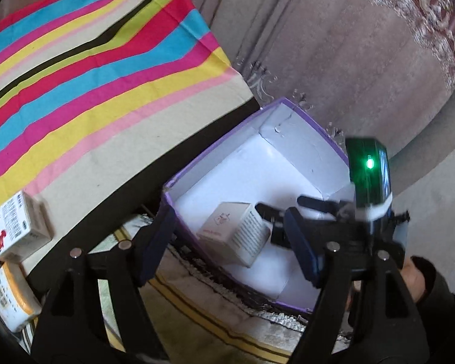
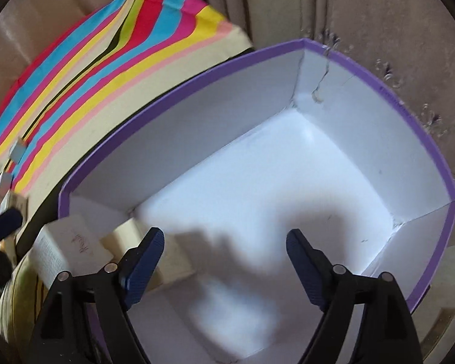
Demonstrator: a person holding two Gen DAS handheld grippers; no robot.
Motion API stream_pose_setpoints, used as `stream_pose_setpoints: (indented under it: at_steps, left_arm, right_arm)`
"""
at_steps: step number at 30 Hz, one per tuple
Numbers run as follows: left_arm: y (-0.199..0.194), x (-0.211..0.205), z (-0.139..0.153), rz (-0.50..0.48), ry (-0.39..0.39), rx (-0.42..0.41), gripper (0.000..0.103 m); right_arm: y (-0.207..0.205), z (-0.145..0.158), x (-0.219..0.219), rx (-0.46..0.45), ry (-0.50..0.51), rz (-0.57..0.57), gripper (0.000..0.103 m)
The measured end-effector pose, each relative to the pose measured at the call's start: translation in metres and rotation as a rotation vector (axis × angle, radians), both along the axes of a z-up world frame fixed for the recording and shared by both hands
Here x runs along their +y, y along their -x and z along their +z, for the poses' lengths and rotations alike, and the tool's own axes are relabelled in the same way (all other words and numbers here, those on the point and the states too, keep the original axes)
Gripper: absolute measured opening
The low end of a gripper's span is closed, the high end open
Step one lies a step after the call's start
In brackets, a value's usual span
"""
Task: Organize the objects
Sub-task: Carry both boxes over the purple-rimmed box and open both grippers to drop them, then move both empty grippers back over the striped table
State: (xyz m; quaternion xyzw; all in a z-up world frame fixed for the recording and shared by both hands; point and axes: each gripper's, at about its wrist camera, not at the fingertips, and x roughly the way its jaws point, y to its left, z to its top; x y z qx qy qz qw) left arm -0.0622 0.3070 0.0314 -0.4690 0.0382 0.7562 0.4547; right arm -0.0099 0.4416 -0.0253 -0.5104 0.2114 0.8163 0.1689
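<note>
Your right gripper [image 2: 224,261] hangs with its jaws spread and empty over the purple-rimmed box [image 2: 421,139], which fills the frame's centre. A small white carton [image 2: 66,251] sits tilted at lower left. The striped cloth [image 2: 112,60] covers the upper left.

Small carton [image 1: 236,232] in open box [image 1: 288,121]; box right of cloth-covered surface [image 1: 106,91]; two packs [image 1: 18,227] on surface's near edge.
</note>
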Motion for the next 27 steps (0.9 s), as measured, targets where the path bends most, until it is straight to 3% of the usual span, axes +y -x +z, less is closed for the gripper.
stream_pose_setpoints:
  at_steps: [4, 12, 18, 27]
  left_arm:
    - [0.002, -0.029, 0.005, 0.048, -0.039, 0.058, 0.077]
    - [0.012, -0.122, 0.008, 0.228, -0.06, 0.065, 0.077]
    - [0.015, -0.181, 0.008, 0.365, -0.057, 0.064, 0.077]
    - [0.009, -0.261, -0.005, 0.548, -0.048, 0.018, 0.077]
  right_arm:
    - [0.002, 0.002, -0.021, 0.012, 0.025, 0.074, 0.084]
    - [0.003, 0.025, -0.02, 0.033, -0.135, 0.029, 0.085]
    - [0.016, 0.045, -0.049, 0.042, -0.215, 0.12, 0.085]
    - [0.036, 0.064, -0.089, 0.103, -0.157, 0.265, 0.085]
